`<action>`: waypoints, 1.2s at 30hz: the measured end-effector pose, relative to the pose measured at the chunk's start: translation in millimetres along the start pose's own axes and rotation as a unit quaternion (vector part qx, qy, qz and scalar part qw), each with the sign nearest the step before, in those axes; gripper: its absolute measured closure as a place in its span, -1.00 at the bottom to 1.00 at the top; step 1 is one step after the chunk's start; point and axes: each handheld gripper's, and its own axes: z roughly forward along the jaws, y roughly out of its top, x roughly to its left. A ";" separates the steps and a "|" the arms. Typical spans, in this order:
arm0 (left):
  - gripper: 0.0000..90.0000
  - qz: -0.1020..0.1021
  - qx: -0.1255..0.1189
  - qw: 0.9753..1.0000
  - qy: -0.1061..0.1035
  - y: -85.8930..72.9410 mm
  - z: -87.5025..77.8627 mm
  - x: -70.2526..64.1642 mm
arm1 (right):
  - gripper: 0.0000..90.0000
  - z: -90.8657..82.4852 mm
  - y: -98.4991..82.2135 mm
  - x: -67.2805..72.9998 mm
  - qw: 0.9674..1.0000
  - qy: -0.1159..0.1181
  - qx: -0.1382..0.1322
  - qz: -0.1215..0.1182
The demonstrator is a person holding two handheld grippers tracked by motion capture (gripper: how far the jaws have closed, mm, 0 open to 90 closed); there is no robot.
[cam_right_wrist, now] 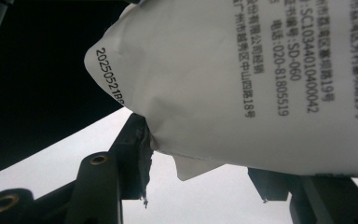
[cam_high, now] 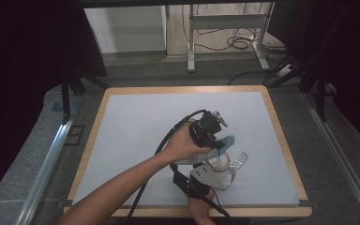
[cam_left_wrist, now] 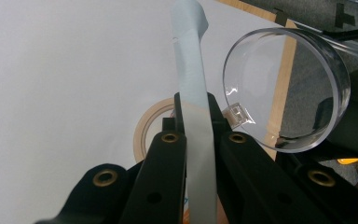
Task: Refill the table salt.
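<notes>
Left gripper (cam_left_wrist: pixel 196 105) clamped tight on a pale blue strip (cam_left_wrist: pixel 192 70), held edge-on between the black jaws and rising past them toward the far side of the mat. Just beside it, a clear plastic cup (cam_left_wrist: pixel 286 88) lying tilted with its round mouth facing the lens, and behind the jaws a beige tape ring (cam_left_wrist: pixel 145 133) flat on the surface. Right gripper (cam_right_wrist: pixel 200 161) about half open around the lower edge of a white printed packet (cam_right_wrist: pixel 242 79); left pad touching the packet's corner, right pad apart from it, so no firm grip to be told. From above, both hands bunched low and right of centre on a pale grey mat (cam_high: pixel 136 126) framed by a wooden border (cam_high: pixel 281 136). Plenty of bare mat to the left and toward the far edge; less room toward the near edge. Beyond the board, grey padding, metal rails (cam_high: pixel 47 159), dark curtains on both sides, a table frame (cam_high: pixel 225 28) and loose cables on the floor behind.
</notes>
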 end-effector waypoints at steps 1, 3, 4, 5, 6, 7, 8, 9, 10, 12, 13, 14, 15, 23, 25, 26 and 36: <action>1.00 0.000 0.001 1.000 0.001 0.0 0.2 -0.1 | 0.05 0.0 0.1 0.1 1.000 0.001 0.000 0.002; 1.00 0.000 0.002 1.000 0.001 0.1 0.3 -0.2 | 0.05 0.0 0.2 0.4 1.000 0.001 0.000 0.003; 1.00 0.000 0.001 1.000 0.001 0.2 0.3 -0.2 | 0.05 0.0 0.2 0.5 1.000 0.001 0.000 0.003; 1.00 0.000 0.001 1.000 0.000 0.2 0.3 -0.2 | 0.05 0.0 0.3 0.5 1.000 0.001 0.000 0.003; 1.00 0.000 0.001 1.000 0.000 0.2 0.3 -0.2 | 0.05 0.0 0.3 0.5 1.000 0.001 0.000 0.003; 1.00 0.000 0.001 1.000 0.000 0.2 0.5 0.0 | 0.05 -0.1 0.4 0.5 1.000 0.000 0.000 0.003; 1.00 0.000 0.001 1.000 -0.001 0.3 0.8 0.2 | 0.05 -0.1 0.5 0.5 1.000 0.000 0.000 0.003; 1.00 0.000 0.002 1.000 -0.001 0.3 1.0 0.1 | 0.05 0.0 0.4 0.5 1.000 -0.001 0.000 0.002; 1.00 0.000 0.002 1.000 -0.001 0.3 1.3 0.2 | 0.05 0.0 0.4 0.6 1.000 -0.001 0.000 0.002; 1.00 0.001 0.003 1.000 0.000 0.6 1.6 0.4 | 0.05 0.0 0.5 0.6 1.000 -0.002 0.000 0.001; 1.00 0.001 0.003 1.000 0.000 0.8 1.7 0.5 | 0.05 0.1 0.7 0.4 1.000 -0.003 0.000 -0.002; 1.00 0.001 0.003 1.000 0.000 0.8 1.7 0.5 | 0.05 0.1 0.8 0.4 1.000 -0.003 0.001 -0.002; 1.00 0.001 0.004 1.000 0.000 0.9 1.9 0.6 | 0.05 0.1 0.9 0.4 1.000 -0.003 0.001 -0.002; 1.00 0.000 0.003 1.000 -0.002 0.4 1.2 1.2 | 0.06 0.4 1.4 1.0 1.000 -0.004 0.000 -0.009; 1.00 0.000 0.003 1.000 -0.002 0.4 1.3 1.4 | 0.06 0.6 1.5 0.9 1.000 -0.004 0.001 -0.009; 1.00 0.000 0.003 1.000 -0.002 0.4 1.3 1.4 | 0.06 0.7 1.6 1.0 1.000 -0.004 0.001 -0.009; 1.00 0.001 0.003 1.000 -0.001 0.6 0.8 1.1 | 0.07 0.5 2.6 1.4 1.000 -0.005 0.000 -0.010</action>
